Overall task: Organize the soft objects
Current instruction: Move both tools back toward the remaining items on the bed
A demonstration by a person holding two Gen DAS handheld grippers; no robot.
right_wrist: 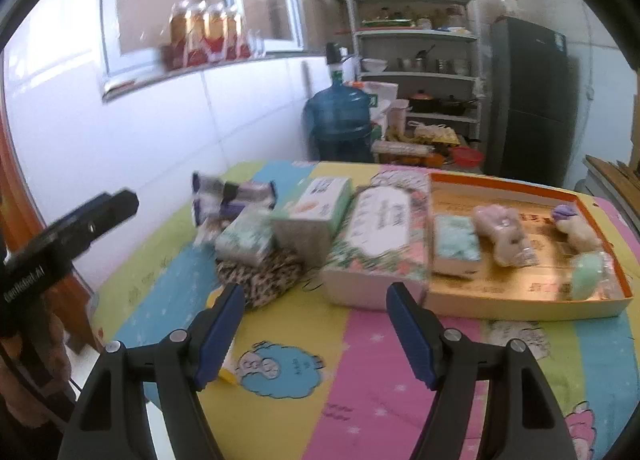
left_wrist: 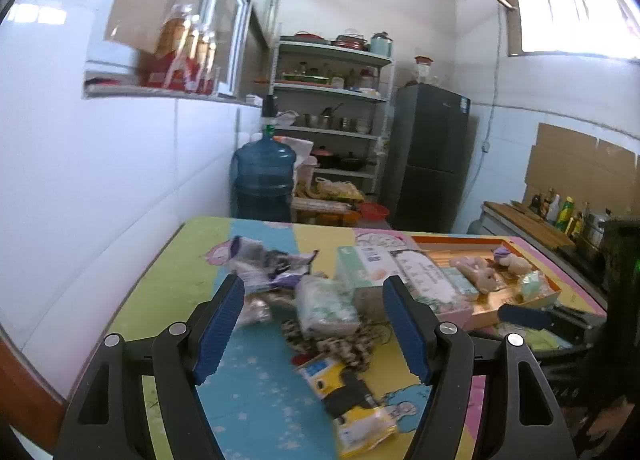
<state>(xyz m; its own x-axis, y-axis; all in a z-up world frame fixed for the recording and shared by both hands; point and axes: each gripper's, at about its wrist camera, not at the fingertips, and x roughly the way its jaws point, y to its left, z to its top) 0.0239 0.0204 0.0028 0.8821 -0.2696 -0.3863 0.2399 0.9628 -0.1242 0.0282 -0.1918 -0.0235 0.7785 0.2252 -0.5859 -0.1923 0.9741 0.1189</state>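
- While both grippers hang over the colorful worktop [right_wrist: 360,360], neither one holds anything.
- The left gripper [left_wrist: 314,324] has its blue pads spread wide, with nothing between them. It is above the soft pile near the left edge of the worktop.
- The right gripper [right_wrist: 316,330] is wide apart too, with nothing in it. It is above the near edge, in front of the boxes.
- A small green and white packet [left_wrist: 326,306] sits on top of a spotted cloth [left_wrist: 344,344] in the pile.
- A yellow packet [left_wrist: 352,400] lies closer to the near edge, just beside the cloth.
- Some purple and grey packets [left_wrist: 272,260] lie toward the far left corner.
- A green tissue box [right_wrist: 316,207] and a flowery tissue box [right_wrist: 380,236] stand side by side in the middle of the worktop.
- An orange tray [right_wrist: 520,300] sits at the right side, touching the flowery box.
- Inside the tray are a pale green packet [right_wrist: 456,246], a pink soft toy [right_wrist: 502,236], a cream toy with a purple hat [right_wrist: 576,227] and a light green bag [right_wrist: 588,274].
- The pictures are a bit blurry, so small words on the packets cannot be read.
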